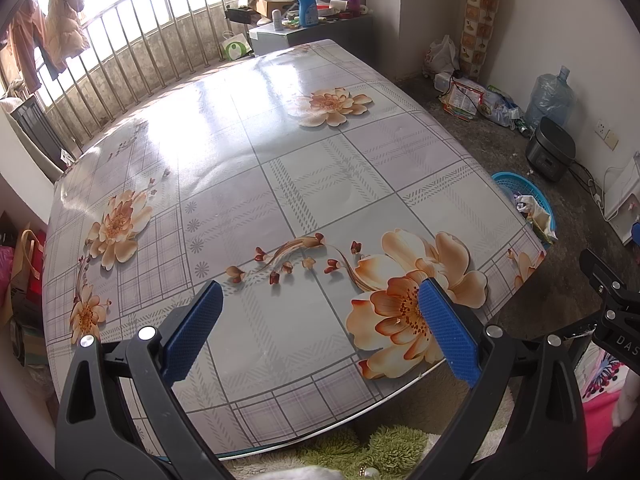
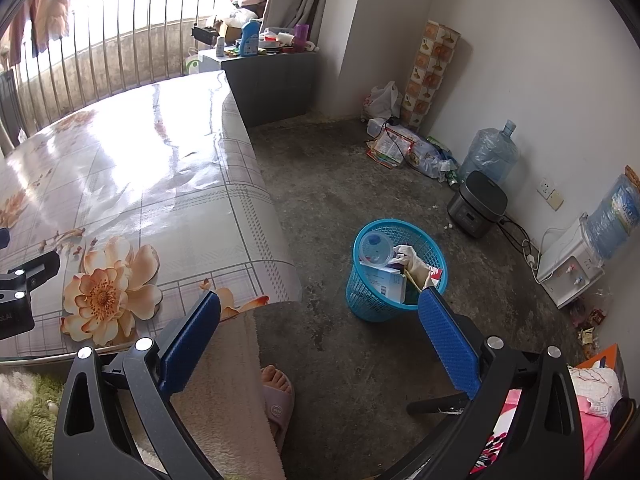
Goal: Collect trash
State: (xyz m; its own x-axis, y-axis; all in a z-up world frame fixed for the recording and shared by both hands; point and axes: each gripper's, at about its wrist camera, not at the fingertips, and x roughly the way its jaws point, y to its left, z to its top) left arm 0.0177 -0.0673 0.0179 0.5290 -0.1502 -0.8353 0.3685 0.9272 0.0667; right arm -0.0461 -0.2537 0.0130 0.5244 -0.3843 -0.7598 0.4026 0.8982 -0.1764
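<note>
A blue mesh waste basket [image 2: 362, 298] stands on the floor to the right of the table, holding a clear plastic cup [image 2: 375, 249], a white box [image 2: 387, 285] and crumpled paper. The same basket [image 1: 520, 186] peeks past the table's right edge in the left wrist view. My left gripper [image 1: 320, 312] hovers open over the near part of the flowered tablecloth [image 1: 280, 184], nothing between its blue pads [image 1: 446, 330]. My right gripper [image 2: 320, 320] hangs open above the floor beside the table corner, short of the basket, empty.
A rice cooker [image 2: 478, 208], water jugs [image 2: 492, 152], a dispenser [image 2: 568, 268] with cables, and bags of litter [image 2: 400, 148] line the right wall. A person's slippered foot [image 2: 276, 390] rests below the table edge. A cluttered cabinet [image 2: 268, 76] stands beyond the table.
</note>
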